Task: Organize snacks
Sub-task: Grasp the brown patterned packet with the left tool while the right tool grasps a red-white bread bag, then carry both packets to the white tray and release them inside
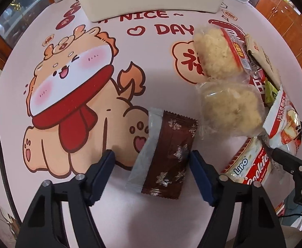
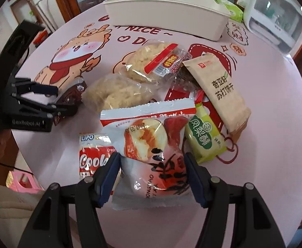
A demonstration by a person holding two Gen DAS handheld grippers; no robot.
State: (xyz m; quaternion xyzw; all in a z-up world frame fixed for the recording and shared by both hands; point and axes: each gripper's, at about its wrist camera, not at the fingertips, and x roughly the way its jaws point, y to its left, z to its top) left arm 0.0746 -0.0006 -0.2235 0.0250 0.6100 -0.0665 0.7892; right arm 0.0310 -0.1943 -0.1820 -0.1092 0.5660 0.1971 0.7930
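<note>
- The left hand-held gripper (image 1: 152,161) points down over the brown snowflake-print packet (image 1: 167,155), which lies flat on the table (image 1: 171,95). Its jaws are spread on either side; the right pad looks at the packet's edge, the left pad stands apart from it.
- The right hand-held gripper (image 2: 151,173) straddles the white-and-red bread packet (image 2: 151,144), pads against both sides, so it seems pinched, though how firmly I cannot tell.
- To do this well, I'd say: centre the brown packet between the pads, close across its narrow width, then lift straight up before heading for the cream bin (image 2: 167,16) at the far side of the table.
- The bread packet rests partly on the Lipo cookie packet (image 2: 93,155) and touches the green packet (image 2: 204,136); lifting could drag either.
- Two clear bags of pale puffed snacks (image 1: 229,107) lie just beside the brown packet, between it and the bin's right end.
- A tan cracker packet (image 2: 221,91) lies farther off.
</note>
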